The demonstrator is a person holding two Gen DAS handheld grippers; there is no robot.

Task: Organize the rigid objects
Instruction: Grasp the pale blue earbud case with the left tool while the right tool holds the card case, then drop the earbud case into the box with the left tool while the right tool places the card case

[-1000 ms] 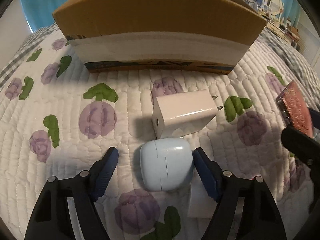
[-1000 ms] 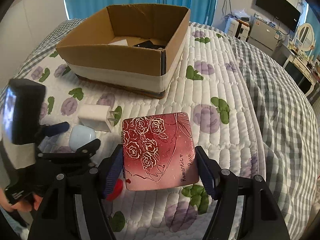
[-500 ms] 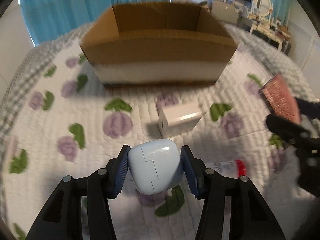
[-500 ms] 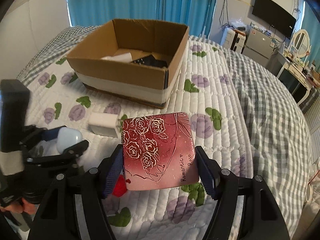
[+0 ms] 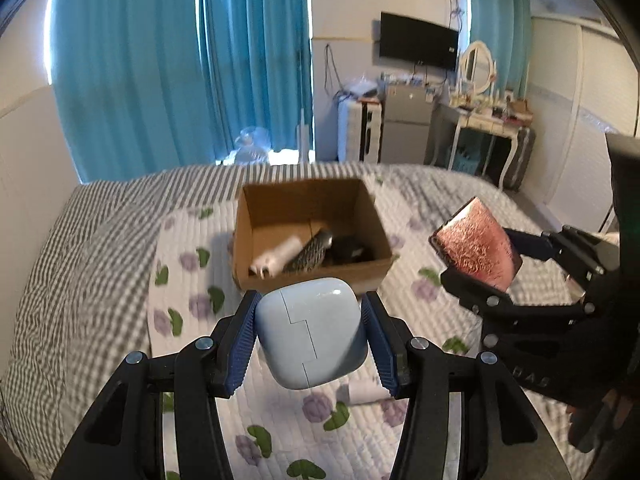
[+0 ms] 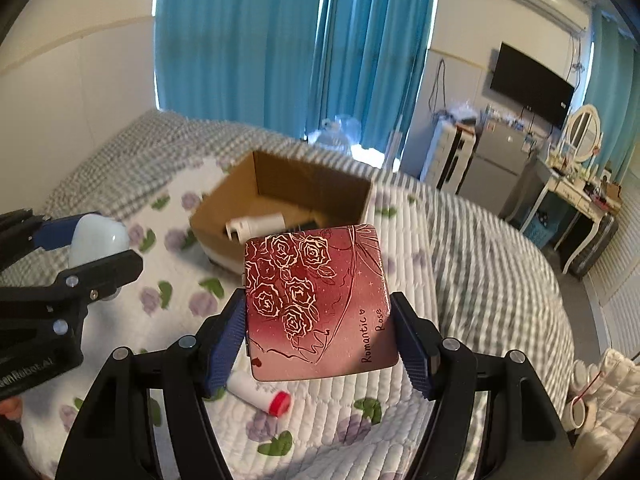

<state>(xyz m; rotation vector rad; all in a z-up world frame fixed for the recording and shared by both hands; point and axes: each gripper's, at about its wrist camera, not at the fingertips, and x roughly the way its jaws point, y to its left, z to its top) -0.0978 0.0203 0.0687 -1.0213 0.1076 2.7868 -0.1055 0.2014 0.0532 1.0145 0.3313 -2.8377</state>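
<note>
The left hand-held gripper (image 5: 310,336) is pinching 1 pale blue case (image 5: 311,332) between its 2 blue pads, pressed on the left and right flanks of the case, so the seam of its lid faces the camera. I think this side grip is chosen because the case is smooth and rounded, and the flat flanks give the pads the most surface. The right hand-held gripper (image 6: 320,326) is pinching 1 red compact (image 6: 318,306) with a rose drawing, also by its 2 opposite edges, with the decorated face turned up toward the camera; held so, the thin flat thing cannot turn easily between the pads. Both things hang in the air above the quilt (image 6: 404,236), in front of the near edge of 1 cardboard box (image 5: 312,236), which stands open in the middle of the bed. The height seems chosen so that both things can pass over the box wall and go down inside. In the box I count 3 things: 1 white bottle (image 5: 278,258) lying on its side, 1 grey patterned object (image 5: 310,252) beside it, and 1 dark object (image 5: 348,248) near the right wall that I cannot name. On the quilt below the grippers lies 1 small white tube with a red cap (image 6: 262,394), not yet collected. A white shape under the left gripper I cannot identify.
</note>
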